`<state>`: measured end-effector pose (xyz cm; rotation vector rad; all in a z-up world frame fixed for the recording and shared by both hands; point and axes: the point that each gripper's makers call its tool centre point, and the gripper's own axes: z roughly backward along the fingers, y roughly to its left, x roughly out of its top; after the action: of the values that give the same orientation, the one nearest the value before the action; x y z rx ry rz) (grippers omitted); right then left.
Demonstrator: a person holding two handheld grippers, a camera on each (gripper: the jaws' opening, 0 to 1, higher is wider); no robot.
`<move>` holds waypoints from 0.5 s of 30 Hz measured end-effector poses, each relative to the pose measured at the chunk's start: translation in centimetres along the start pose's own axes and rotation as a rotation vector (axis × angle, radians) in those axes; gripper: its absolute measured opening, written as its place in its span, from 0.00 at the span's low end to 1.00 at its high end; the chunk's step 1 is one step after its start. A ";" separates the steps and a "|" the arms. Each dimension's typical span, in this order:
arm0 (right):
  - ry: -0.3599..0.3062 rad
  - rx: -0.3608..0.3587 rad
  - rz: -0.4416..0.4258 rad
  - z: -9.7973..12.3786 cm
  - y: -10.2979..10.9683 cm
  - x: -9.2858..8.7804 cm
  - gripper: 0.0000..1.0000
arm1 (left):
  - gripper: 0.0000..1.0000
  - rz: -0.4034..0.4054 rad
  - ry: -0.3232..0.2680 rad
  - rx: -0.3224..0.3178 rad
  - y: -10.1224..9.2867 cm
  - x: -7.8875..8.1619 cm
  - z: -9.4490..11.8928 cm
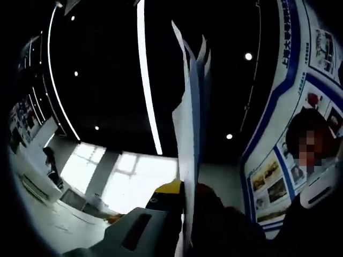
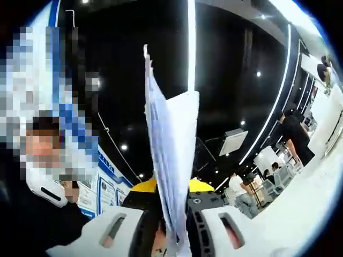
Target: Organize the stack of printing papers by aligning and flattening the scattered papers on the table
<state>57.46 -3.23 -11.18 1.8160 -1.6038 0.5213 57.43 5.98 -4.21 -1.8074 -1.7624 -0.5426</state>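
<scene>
Both grippers clamp the stack of printing papers [image 2: 171, 160] from either side, holding it on edge, long axis rising straight up from the right gripper [image 2: 172, 235] and left gripper [image 1: 185, 230], toward the ceiling light strip [image 1: 147, 80].

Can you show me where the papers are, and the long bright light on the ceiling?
papers [image 1: 188, 139]: left gripper view, middle of the upright sheets seen edge-on.
papers [image 2: 170, 155]: right gripper view, flat face of the sheets above the jaws.
ceiling light strip [image 1: 146, 80]: left gripper view, middle of the long white strip.
</scene>
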 end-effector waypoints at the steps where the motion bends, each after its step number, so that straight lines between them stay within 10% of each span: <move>1: 0.005 0.010 0.017 0.1 0.3 0.0 0.02 | 0.04 0.003 -0.002 0.007 0.3 0.0 0.1; 15: 0.090 -0.034 0.209 1.5 1.6 1.6 0.00 | 0.06 -0.085 0.103 0.020 1.0 -1.9 0.6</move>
<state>55.94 -5.47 -10.85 1.5862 -1.7397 0.6566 58.30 4.96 -6.00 -1.6673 -1.7743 -0.6382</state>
